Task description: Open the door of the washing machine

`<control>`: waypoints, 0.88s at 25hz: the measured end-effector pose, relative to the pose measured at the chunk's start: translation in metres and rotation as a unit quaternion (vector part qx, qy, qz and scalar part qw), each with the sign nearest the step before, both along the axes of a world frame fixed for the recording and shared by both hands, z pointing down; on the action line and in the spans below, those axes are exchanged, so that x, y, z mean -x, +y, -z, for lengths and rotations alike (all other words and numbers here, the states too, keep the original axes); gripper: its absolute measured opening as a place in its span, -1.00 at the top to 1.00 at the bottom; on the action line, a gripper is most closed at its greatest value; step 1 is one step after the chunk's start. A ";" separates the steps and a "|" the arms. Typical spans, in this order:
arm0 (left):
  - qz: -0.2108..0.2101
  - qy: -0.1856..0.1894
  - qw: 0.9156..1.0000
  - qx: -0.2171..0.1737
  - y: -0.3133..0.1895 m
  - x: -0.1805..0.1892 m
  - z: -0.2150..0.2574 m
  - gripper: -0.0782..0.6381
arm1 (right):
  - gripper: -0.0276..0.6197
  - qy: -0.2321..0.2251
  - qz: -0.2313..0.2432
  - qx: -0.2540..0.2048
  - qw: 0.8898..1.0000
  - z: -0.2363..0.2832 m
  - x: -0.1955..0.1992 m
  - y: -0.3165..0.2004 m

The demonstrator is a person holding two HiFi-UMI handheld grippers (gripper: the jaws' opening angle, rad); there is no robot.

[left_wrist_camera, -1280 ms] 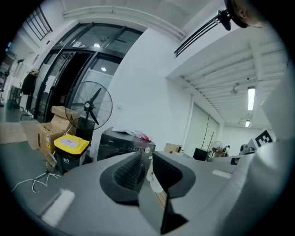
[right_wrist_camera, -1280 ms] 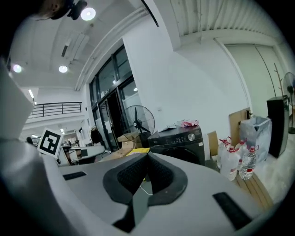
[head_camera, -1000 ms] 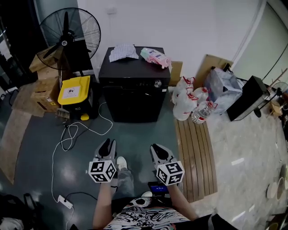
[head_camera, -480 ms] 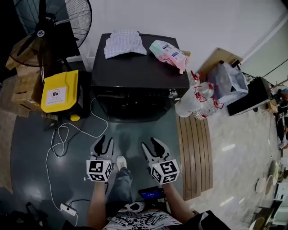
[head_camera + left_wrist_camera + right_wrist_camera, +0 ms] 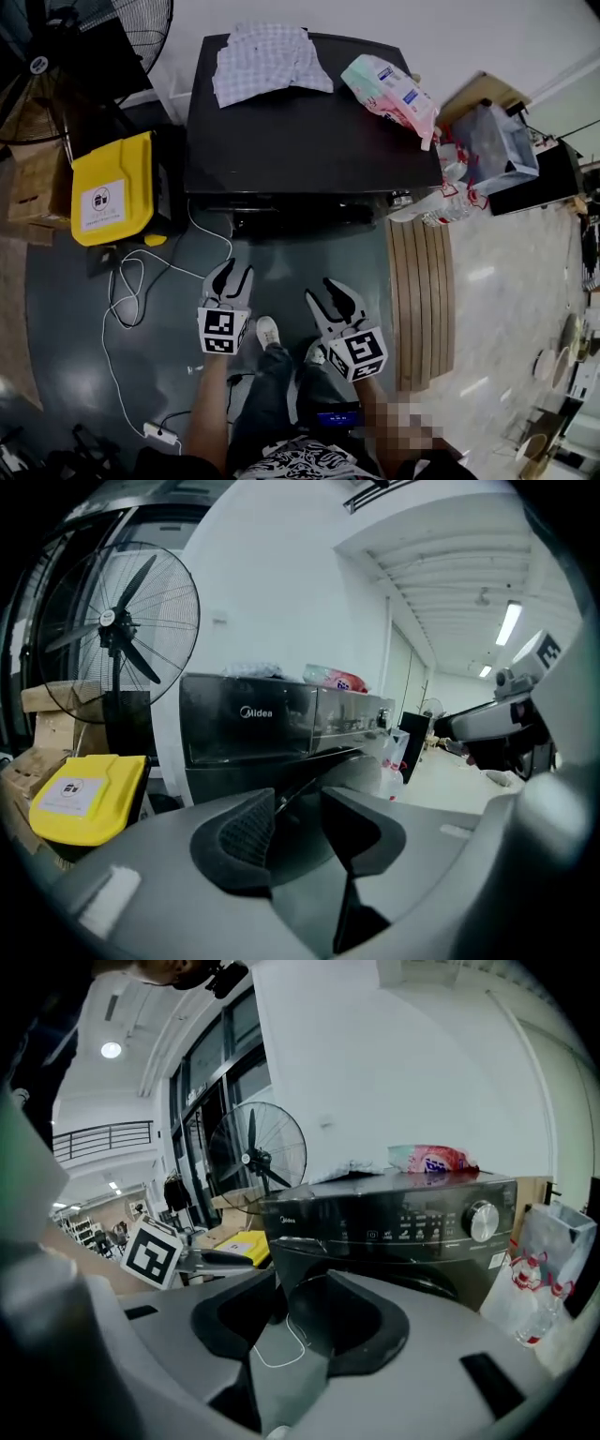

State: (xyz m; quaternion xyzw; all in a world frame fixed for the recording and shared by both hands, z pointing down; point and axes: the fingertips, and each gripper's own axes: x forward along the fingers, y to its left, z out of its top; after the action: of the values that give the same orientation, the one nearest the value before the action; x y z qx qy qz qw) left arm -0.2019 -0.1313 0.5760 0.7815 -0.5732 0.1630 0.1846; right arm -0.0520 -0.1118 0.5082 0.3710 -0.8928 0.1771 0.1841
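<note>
The black front-loading washing machine (image 5: 309,131) stands at the white wall (image 5: 375,17), its door (image 5: 441,1274) closed. Near its front, not touching it, hover the left gripper (image 5: 232,274), its jaws just opening, and the right gripper (image 5: 330,292), its jaws just closing a little. Both pairs of jaws are about half apart and empty.

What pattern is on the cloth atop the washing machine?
Small checks; the cloth shows best in the head view.

In my head view, the black front-loading washing machine (image 5: 309,122) shows mostly its top; its door face shrinks to a thin dark strip. My left gripper (image 5: 295,801) covers the machine's lower front in the left gripper view; my right gripper (image 5: 300,1285) hides the lower door in its view. The panel's print is too small to read. The black standing fan (image 5: 66,47) is cut off at the top-left corner.
</note>
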 end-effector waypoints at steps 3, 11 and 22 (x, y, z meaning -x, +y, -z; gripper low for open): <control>-0.004 -0.005 1.000 0.013 -0.015 0.004 -0.031 0.34 | 0.38 0.007 0.009 0.019 1.000 -0.025 0.005 -0.001; -0.026 -0.017 0.999 0.034 -0.049 0.012 -0.096 0.28 | 0.44 0.017 0.014 0.041 0.999 -0.082 0.012 -0.021; -0.100 -0.045 0.994 0.025 -0.087 -0.016 -0.131 0.06 | 0.36 0.005 -0.023 0.066 0.998 -0.121 -0.017 -0.041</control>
State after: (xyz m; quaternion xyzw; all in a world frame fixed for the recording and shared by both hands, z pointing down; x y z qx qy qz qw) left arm -0.1857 -0.2181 0.7073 0.8219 -0.4957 0.2301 0.1604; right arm -0.0350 -0.1530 0.6293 0.3792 -0.8695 0.2376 0.2089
